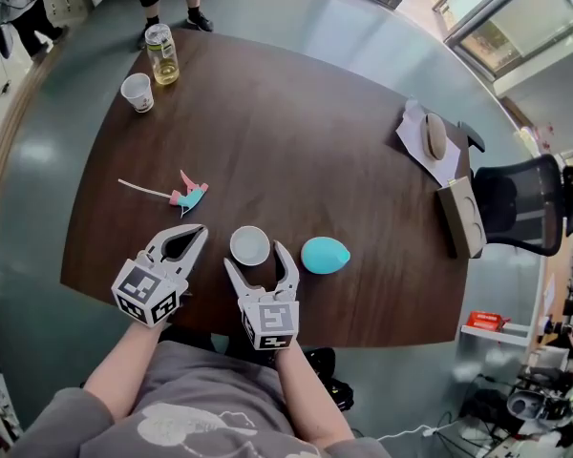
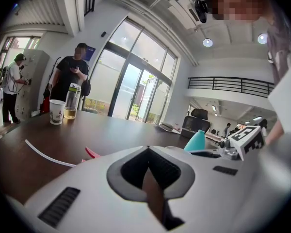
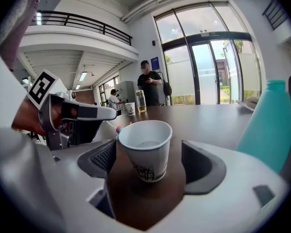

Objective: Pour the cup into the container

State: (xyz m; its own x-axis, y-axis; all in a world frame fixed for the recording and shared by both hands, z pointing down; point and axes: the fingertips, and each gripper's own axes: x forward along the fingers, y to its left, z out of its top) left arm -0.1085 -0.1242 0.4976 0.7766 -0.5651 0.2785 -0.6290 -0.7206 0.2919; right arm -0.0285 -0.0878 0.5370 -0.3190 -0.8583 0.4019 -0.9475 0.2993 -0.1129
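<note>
The left gripper (image 1: 200, 234) has its jaws together, empty, just left of the paper cup (image 1: 249, 245). The cup stands upright between the spread jaws of the right gripper (image 1: 258, 259), not yet gripped. The teal container (image 1: 325, 255) stands just to the right. This looks like the grasping step: close gently, lift, then tip toward the container.
</note>
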